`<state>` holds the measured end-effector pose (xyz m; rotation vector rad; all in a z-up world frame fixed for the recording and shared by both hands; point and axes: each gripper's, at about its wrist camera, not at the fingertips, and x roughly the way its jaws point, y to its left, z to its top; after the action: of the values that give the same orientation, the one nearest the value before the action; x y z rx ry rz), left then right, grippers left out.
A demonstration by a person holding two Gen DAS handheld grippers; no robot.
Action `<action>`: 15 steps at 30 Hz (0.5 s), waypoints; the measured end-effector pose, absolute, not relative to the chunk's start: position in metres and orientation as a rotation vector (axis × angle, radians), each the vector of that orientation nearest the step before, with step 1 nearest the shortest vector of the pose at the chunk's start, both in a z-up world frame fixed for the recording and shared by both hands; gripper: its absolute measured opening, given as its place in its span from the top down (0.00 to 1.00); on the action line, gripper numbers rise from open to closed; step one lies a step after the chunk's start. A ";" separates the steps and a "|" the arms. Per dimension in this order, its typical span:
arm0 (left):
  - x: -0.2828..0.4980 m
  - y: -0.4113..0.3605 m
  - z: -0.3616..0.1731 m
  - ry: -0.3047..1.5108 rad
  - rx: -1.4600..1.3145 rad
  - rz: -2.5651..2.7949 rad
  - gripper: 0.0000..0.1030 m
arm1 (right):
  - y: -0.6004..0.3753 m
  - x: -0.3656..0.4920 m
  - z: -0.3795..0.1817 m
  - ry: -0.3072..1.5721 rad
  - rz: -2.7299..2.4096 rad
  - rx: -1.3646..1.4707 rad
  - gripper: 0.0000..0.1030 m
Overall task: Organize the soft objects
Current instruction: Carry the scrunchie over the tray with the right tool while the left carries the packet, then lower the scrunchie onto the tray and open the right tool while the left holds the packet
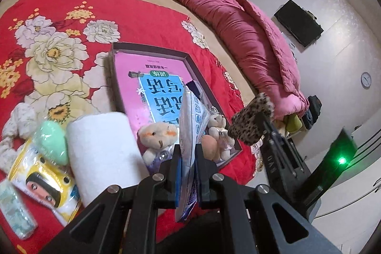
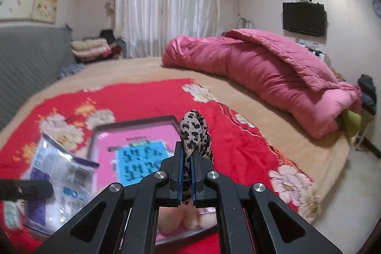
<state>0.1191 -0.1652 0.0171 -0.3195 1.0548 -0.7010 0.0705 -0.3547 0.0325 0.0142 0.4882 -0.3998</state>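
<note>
My left gripper point(image 1: 187, 154) is shut on a blue-and-white plastic packet point(image 1: 190, 116), held upright above the near end of a shallow brown box point(image 1: 152, 51); the packet also shows in the right wrist view point(image 2: 59, 173). The box point(image 2: 133, 124) holds a pink and blue book point(image 1: 152, 87), a cream teddy bear point(image 1: 157, 137) and a smaller bear point(image 1: 218, 127). My right gripper point(image 2: 188, 158) is shut on a leopard-print fabric piece point(image 2: 195, 132), seen in the left wrist view point(image 1: 250, 125) over the box's right corner.
A white towel roll point(image 1: 102, 151), a green soft toy point(image 1: 51, 142), a yellow packet point(image 1: 45, 180), a tissue pack point(image 1: 14, 211) and a cream plush point(image 1: 16, 125) lie left of the box on the red floral blanket point(image 1: 142, 16). A pink quilt point(image 2: 262, 73) lies along the bed's right side.
</note>
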 end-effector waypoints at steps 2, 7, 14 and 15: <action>0.127 -0.171 0.015 1.062 -0.310 -0.690 0.91 | -0.357 0.081 0.024 0.542 -0.397 0.007 0.95; 0.145 -0.178 0.005 1.091 -0.303 -0.654 0.91 | -0.353 0.102 0.010 0.613 -0.341 0.003 0.95; 0.159 -0.177 -0.009 1.121 -0.324 -0.603 0.91 | -0.348 0.124 -0.008 0.719 -0.265 0.012 0.95; 0.161 -0.178 -0.010 1.125 -0.327 -0.599 0.91 | -0.347 0.127 -0.011 0.736 -0.256 0.013 0.95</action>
<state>0.1610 -0.1775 -0.0104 -0.3269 1.1246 -0.5986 0.1268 -0.3474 -0.0112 0.0127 0.7359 -0.2557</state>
